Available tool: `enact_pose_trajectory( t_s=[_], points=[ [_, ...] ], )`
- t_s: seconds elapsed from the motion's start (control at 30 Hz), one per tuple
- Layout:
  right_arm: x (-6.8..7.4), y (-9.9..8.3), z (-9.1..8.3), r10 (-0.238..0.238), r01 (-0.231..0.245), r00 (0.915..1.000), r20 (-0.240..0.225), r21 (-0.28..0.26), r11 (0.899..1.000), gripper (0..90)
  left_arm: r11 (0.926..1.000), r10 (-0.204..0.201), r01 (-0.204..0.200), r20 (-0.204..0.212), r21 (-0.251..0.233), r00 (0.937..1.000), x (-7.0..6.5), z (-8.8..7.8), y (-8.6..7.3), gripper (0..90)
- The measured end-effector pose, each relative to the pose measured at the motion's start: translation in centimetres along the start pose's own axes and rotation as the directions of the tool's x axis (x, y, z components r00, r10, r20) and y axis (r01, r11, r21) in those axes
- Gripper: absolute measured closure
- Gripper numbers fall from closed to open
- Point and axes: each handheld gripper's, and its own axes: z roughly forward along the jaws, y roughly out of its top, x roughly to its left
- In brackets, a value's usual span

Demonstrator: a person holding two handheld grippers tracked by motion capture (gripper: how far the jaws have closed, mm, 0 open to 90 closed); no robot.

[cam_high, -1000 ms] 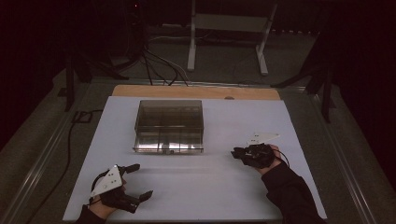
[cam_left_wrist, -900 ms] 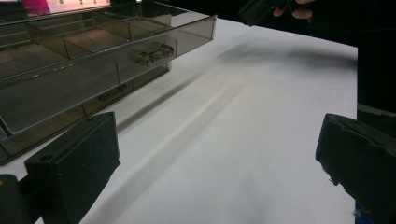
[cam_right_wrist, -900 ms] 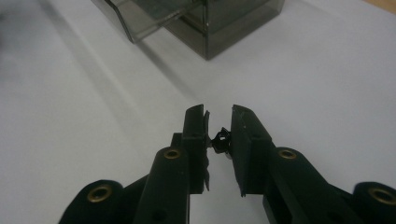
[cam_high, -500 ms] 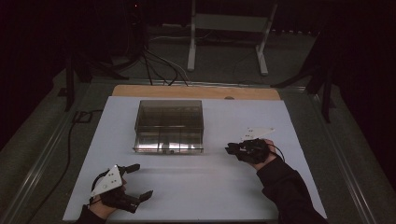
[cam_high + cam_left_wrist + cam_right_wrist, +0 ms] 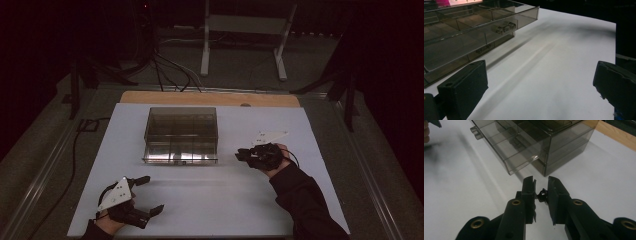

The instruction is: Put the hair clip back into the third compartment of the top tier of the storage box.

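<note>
A smoky clear drawer box point(image 5: 181, 134) stands on the white table top point(image 5: 215, 200), its lowest drawer point(image 5: 504, 150) pulled out toward me. My right gripper point(image 5: 242, 154) hovers just right of the box's front corner, pointing left at it. Its jaws are shut on a small black piece point(image 5: 541, 195), pinched between the pads. My left gripper point(image 5: 150, 196) rests near the table's front left edge, open, with bare table between its fingers point(image 5: 464, 85). In the left gripper view the box point(image 5: 461, 32) lies ahead to the left, with a clear drawer handle point(image 5: 505, 27) facing me.
A wooden board point(image 5: 210, 98) runs along the table's far edge behind the box. Cables point(image 5: 165, 70) and a white stand's legs point(image 5: 240, 45) lie on the dark floor beyond. A wide stretch of white table separates the two grippers.
My right gripper has moved left toward the box's front corner and risen slightly, still shut on the black piece. The left gripper has stayed where it was.
</note>
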Motion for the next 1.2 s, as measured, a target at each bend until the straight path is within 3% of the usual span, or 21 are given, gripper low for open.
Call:
enact_pose_trajectory(
  t_s=[1.2],
  points=[
    [1.8, 5.4, 1.6, -0.076, 0.075, 0.9960, -0.047, -0.027, 0.997, 76.4, 1.0000, -0.001, 0.001, 0.004, -0.002, 1.0000, 0.0, 0.0, 0.0, 0.6]
  ],
)
